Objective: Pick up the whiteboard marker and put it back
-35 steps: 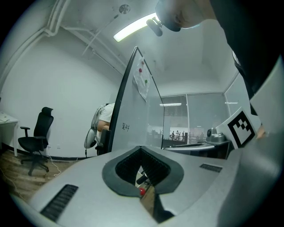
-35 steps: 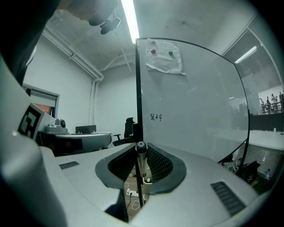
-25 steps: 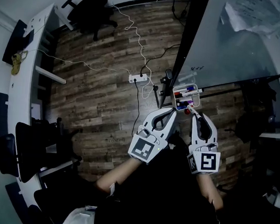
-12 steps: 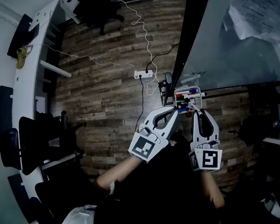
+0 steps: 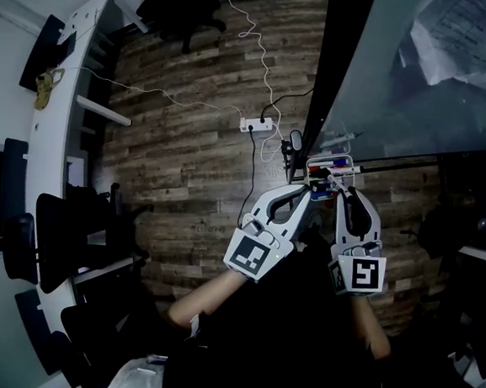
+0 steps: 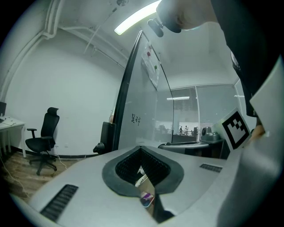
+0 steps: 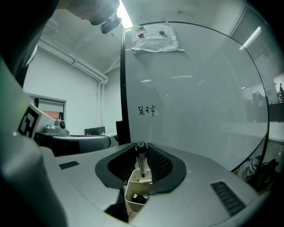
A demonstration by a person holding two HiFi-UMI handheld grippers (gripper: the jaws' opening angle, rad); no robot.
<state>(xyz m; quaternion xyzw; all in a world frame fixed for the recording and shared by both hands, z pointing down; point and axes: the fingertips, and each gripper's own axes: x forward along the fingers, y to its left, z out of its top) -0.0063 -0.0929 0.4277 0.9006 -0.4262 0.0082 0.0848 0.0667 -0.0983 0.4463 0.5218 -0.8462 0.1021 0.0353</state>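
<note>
Whiteboard marker (image 7: 142,165): step in hand judged to be the return into the holder, nearly complete

Right gripper view
- Clamped upright at the tips of the right gripper (image 7: 141,148), jaws closed on the barrel just below its dark top end
- Lower end already down at the mouth of the white marker holder (image 7: 132,195); cannot tell whether it rests on the bottom
- Glass whiteboard (image 7: 195,88) directly behind, bearing a short handwritten mark (image 7: 146,110)
- Lower straight along the barrel's own line, without tilting toward the glass
- Part the jaws only once the marker stands supported by the holder wall or floor, then withdraw back and clear of the rim

Left gripper view
- Left gripper (image 6: 141,150) with jaws brought together, gripping nothing
- Below the tips, a labelled marker (image 6: 141,180) and a purple cap (image 6: 146,199) lying in the holder
- Leave idle, or rest lightly against the holder to steady it if it rocks

Head view
- Both grippers side by side, tips just beside the holder at the board's lower edge
- Several markers already inside: aim for the free gap, not onto a neighbour
- Avoid pushing the holder sideways; likely light and easy to shift
</note>
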